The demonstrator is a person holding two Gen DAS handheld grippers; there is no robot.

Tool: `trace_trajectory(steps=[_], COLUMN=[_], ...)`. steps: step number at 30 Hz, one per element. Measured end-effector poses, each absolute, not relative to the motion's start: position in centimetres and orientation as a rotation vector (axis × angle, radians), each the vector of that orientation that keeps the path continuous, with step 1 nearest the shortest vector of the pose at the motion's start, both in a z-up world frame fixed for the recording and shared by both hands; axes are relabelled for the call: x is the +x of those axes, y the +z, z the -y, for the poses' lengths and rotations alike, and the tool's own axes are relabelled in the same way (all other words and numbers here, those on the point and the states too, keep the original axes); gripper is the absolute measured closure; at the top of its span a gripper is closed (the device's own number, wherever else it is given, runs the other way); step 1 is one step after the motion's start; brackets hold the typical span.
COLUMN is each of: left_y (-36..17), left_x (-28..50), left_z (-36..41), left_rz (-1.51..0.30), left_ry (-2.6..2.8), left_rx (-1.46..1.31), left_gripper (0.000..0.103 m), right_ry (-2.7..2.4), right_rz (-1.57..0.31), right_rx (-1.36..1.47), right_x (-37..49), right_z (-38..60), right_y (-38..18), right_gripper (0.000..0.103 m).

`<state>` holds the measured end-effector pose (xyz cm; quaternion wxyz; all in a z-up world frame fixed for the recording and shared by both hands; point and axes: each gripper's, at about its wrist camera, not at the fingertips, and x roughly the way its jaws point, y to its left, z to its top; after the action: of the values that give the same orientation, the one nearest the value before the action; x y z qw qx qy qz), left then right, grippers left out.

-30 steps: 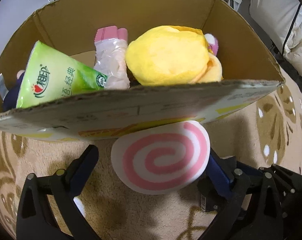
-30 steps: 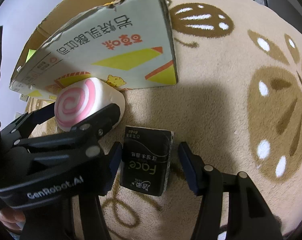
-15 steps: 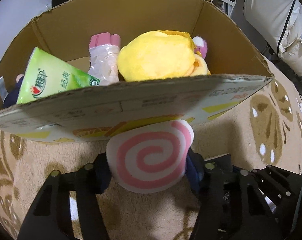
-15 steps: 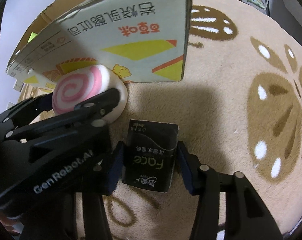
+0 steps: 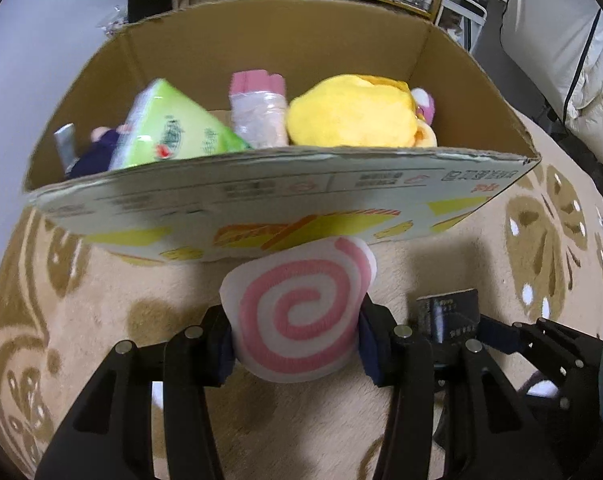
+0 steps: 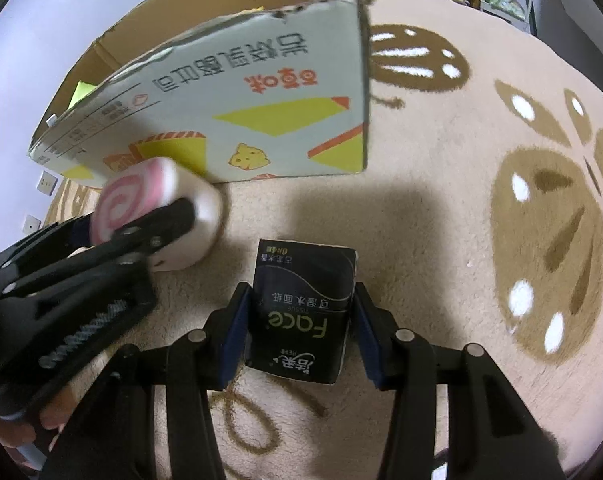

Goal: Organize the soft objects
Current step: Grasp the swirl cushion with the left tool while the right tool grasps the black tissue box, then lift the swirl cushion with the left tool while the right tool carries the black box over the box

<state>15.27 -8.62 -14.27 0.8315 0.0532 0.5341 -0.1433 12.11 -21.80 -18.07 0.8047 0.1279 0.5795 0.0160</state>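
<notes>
— Well, where do we stand?
— Our left gripper [image 5: 295,342] has just closed on the swirl cushion [image 5: 301,316], tight under the carton's near wall [image 5: 261,204]; our right gripper [image 6: 301,332] clamps the black tissue pack [image 6: 301,312] on open rug [image 6: 441,240]. The carton is crowded: yellow plush [image 5: 353,116], green tissue pack [image 5: 169,132].

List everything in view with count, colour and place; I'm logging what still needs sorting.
Open cardboard box: 1, brown, on rug.
Round yellow plush: 1, in box.
Green tissue pack: 1, in box.
Pink-topped clear packet: 1, in box.
Dark blue soft toy: 1, in box, partly hidden.
Pink-and-white spiral cushion: 1, before box.
Black tissue pack: 1, on rug.
Beige patterned rug: 1, underneath.
Left gripper: black, clamped on cushion.
Right gripper: black, clamped on black pack.
</notes>
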Motion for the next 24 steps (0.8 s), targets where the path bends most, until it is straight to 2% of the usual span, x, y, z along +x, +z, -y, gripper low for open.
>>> trace_trajectory(steps=[24], left_y=[-9.5], left_x=[10.6], left_z=[3.9], left_rz=[-1.020], left_ry=[-0.179], left_rx=[0.179], left_gripper=[0.055], right_ry=[0.064], right_rz=[-1.101], right_rx=[0.294], right_x=[9.5], right_z=[23.7], right_y=[-12.1], right_gripper=[0.051])
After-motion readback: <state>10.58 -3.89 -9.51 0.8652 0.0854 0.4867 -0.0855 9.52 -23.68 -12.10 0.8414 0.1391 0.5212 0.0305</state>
